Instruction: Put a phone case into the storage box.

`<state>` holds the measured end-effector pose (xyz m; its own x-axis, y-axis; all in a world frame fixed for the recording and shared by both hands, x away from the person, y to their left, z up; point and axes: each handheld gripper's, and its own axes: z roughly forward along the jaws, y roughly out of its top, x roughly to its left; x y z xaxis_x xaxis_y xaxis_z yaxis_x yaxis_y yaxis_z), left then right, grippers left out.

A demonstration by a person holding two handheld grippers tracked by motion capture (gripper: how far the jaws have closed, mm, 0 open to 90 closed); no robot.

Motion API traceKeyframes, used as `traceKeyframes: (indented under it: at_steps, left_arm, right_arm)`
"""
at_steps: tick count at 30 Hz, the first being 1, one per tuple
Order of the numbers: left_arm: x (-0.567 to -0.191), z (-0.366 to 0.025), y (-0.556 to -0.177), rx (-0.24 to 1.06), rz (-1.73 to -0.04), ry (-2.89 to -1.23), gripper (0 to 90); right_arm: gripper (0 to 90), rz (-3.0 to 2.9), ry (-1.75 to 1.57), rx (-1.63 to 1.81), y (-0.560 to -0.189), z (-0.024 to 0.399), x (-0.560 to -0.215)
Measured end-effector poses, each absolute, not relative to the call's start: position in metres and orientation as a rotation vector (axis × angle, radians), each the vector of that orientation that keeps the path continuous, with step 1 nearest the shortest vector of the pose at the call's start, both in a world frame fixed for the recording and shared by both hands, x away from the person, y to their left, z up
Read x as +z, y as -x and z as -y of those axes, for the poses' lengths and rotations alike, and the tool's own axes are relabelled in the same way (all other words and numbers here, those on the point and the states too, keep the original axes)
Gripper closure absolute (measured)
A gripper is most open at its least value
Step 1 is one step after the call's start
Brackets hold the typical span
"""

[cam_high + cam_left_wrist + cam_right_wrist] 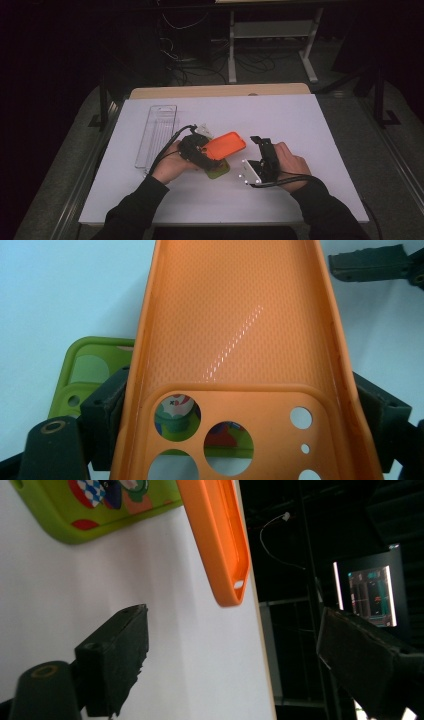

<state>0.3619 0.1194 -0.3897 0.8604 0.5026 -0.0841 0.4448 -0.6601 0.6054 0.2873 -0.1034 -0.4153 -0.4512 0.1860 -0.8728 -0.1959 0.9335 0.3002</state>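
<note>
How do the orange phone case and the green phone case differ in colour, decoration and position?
The orange phone case is plain, while the green phone case carries colourful cartoon pictures. The orange phone case is clamped at its camera end between the jaws of the left gripper and raised off the table; the green phone case lies flat on the white table, partly beneath the orange one. No gripper holds the green phone case. Both are soft-looking cases with camera cutouts.

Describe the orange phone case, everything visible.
The orange phone case looks like soft, glossy silicone with a fine dotted texture inside and raised side walls. Its camera end has three large round cutouts and three small holes; a small slot shows at the far end. It is empty, held off the white table, open side toward the left gripper, whose fingers clamp its side walls. A green case lies beneath.
</note>
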Motion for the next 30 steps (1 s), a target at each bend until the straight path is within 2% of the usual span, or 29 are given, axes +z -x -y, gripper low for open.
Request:
traceKeyframes:
  at_steps: [6,7,11,13,30]
  left_arm:
    - [-0.388,-0.122,-0.364,0.135,-0.648,-2.424,15.9]
    - [-0.389,-0.121,-0.363,0.127,-0.678,-2.396,15.9]
    - [-0.389,-0.121,-0.364,0.126,-0.662,-2.419,15.9]
    - [-0.389,-0.121,-0.363,0.129,-0.665,-2.414,15.9]
    - [-0.387,-0.118,-0.361,0.148,-0.646,-2.411,15.9]
  right_arm:
    - [19.0,-1.968,0.033,0.426,-0.288,0.092,-0.418]
    - [23.1,-1.959,0.04,0.433,-0.288,0.089,-0.42]
    - [28.8,-1.936,0.057,0.437,-0.288,0.085,-0.422]
    - [35.5,-1.897,0.111,0.426,-0.288,0.081,-0.422]
    - [62.7,-1.863,0.189,0.431,-0.286,0.07,-0.431]
